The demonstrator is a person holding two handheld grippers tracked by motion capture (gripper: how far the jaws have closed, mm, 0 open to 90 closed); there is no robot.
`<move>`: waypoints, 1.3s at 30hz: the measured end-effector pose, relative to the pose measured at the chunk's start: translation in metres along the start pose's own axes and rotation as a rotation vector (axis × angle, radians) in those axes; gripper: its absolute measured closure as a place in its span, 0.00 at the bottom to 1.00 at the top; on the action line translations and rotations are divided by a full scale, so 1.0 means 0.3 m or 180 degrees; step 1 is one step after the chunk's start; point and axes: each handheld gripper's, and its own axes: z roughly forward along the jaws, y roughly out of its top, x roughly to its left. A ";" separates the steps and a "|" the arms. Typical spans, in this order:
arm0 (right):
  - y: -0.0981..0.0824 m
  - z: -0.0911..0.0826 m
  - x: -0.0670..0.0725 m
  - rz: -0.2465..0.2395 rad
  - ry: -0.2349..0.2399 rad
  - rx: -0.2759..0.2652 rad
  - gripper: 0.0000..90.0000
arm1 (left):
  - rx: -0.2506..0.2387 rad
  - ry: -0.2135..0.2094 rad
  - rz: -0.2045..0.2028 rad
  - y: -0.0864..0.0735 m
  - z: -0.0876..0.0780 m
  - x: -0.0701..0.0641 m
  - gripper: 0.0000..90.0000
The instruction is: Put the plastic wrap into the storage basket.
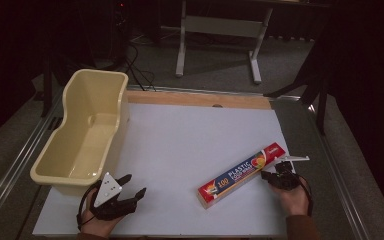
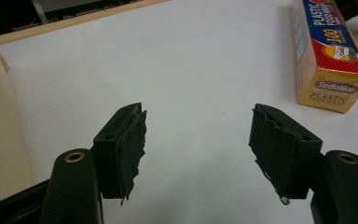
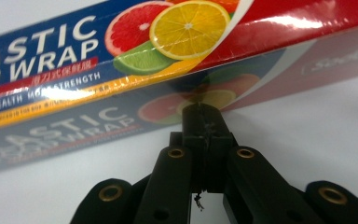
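While one box of plastic food wrap (image 1: 241, 175) lies flat and slantwise on the white surface (image 1: 190, 145), toward its near right part, the right gripper (image 1: 269, 176) sits just at the long side of the box near its red end. Its two jaws are pressed together with nothing between them, and in the right gripper view the closed tip (image 3: 204, 122) is right up against the box's side panel (image 3: 121, 126), under the printed citrus slices; whether it actually touches I cannot tell. Over on the near left, the left gripper (image 1: 132, 189) rests low over the surface, its two jaws standing wide apart and holding nothing. In the left gripper view, its two ragged black pads (image 2: 128, 144) frame bare white surface, with the box's yellow end (image 2: 333, 88) well off to one side. One cream plastic tub (image 1: 85, 132) stands at the left edge of the surface, just beyond the left gripper. So: one box, one tub, two grippers.
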 end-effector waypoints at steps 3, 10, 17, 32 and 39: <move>0.027 0.028 0.005 0.0007 0.0002 -0.0046 1.00 | -0.0013 0.0007 -0.0021 0.000 0.001 0.001 0.39; 0.130 0.128 0.045 0.0024 0.0069 -0.0143 1.00 | -0.0024 0.0024 -0.0023 0.000 -0.001 0.004 0.39; 0.195 0.198 0.083 -0.0111 0.0179 -0.0179 1.00 | -0.0033 0.0033 -0.0015 0.000 -0.004 0.005 0.39; 0.083 -0.017 0.305 -0.0632 0.0789 -0.0442 1.00 | -0.0030 0.0056 -0.0018 -0.002 -0.004 0.003 0.39; 0.072 -0.017 0.476 -0.1010 0.1080 -0.0399 1.00 | -0.0043 0.0052 -0.0020 -0.002 -0.007 0.005 0.39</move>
